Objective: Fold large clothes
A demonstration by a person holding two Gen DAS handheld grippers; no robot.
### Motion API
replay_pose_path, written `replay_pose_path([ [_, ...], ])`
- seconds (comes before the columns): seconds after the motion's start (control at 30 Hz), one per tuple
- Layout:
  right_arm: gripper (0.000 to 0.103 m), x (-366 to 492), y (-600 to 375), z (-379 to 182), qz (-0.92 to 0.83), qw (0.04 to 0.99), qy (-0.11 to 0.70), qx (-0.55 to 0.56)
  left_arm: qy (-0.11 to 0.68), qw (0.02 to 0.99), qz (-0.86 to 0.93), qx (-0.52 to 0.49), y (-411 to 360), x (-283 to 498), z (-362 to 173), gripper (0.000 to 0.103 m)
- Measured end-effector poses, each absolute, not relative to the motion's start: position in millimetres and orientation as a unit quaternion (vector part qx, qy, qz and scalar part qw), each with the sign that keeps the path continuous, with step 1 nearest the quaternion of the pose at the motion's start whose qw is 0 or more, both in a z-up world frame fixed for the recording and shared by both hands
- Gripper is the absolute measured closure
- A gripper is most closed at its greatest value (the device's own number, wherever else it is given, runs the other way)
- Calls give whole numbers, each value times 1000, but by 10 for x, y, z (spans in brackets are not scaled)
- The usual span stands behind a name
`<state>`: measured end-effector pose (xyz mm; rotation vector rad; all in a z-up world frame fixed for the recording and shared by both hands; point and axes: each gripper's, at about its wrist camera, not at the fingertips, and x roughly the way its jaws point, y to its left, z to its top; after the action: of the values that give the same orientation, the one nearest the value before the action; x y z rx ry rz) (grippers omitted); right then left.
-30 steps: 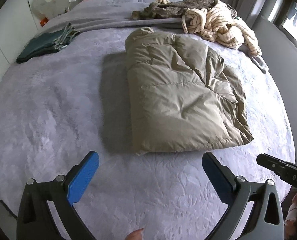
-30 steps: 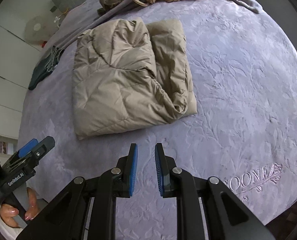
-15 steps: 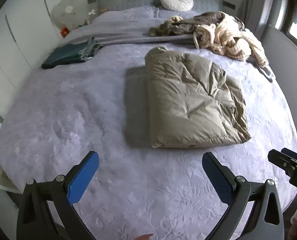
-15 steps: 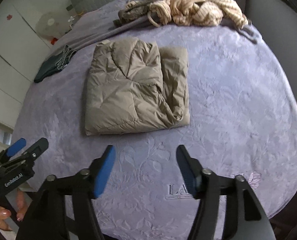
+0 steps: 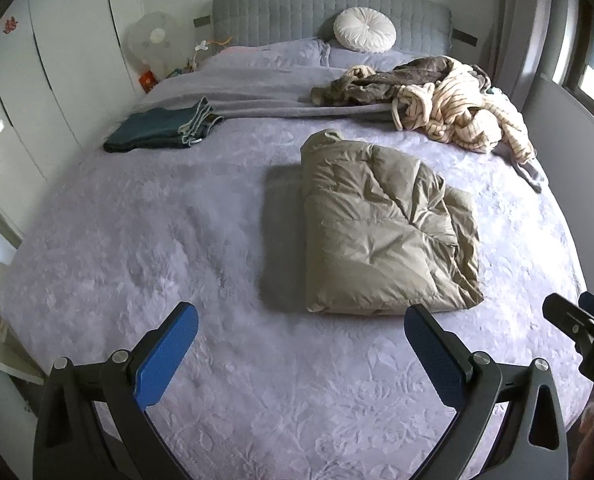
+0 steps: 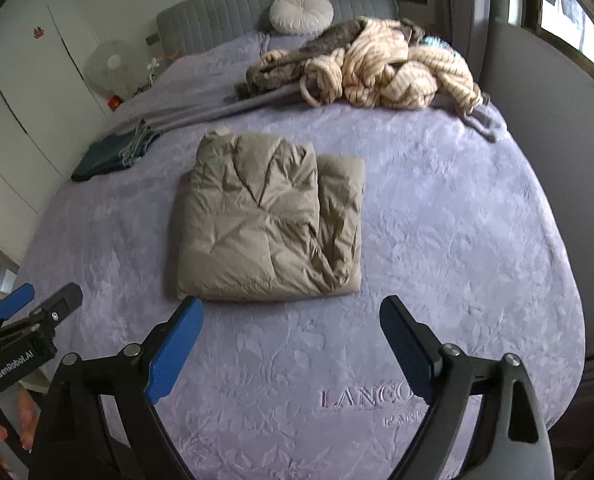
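Note:
A tan puffer jacket lies folded into a thick rectangle on the lilac bedspread. My left gripper hangs above the bed's near edge, short of the jacket, open, with nothing between its blue pads. My right gripper is also held back from the jacket's near edge; its jaws are opening wide and hold nothing. Each gripper shows at the edge of the other's view: the right gripper and the left gripper.
A heap of unfolded clothes, cream striped and grey-brown, lies at the far right. A folded dark teal garment sits at the far left. A round white cushion leans on the grey headboard; white wardrobes line the left.
Both grippers have risen and drawn back, so the jacket looks smaller and the headboard shows. The right gripper went from nearly shut to wide open. The jacket has not moved.

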<state>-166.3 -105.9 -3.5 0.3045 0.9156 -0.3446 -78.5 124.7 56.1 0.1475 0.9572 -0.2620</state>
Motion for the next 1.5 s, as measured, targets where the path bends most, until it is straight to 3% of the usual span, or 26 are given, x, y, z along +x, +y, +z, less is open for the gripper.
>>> replay_pose_path([
  [1.5, 11, -1707, -972, 165, -178, 879, 424, 126, 451, 880, -128, 75, 1231, -890, 661, 0],
])
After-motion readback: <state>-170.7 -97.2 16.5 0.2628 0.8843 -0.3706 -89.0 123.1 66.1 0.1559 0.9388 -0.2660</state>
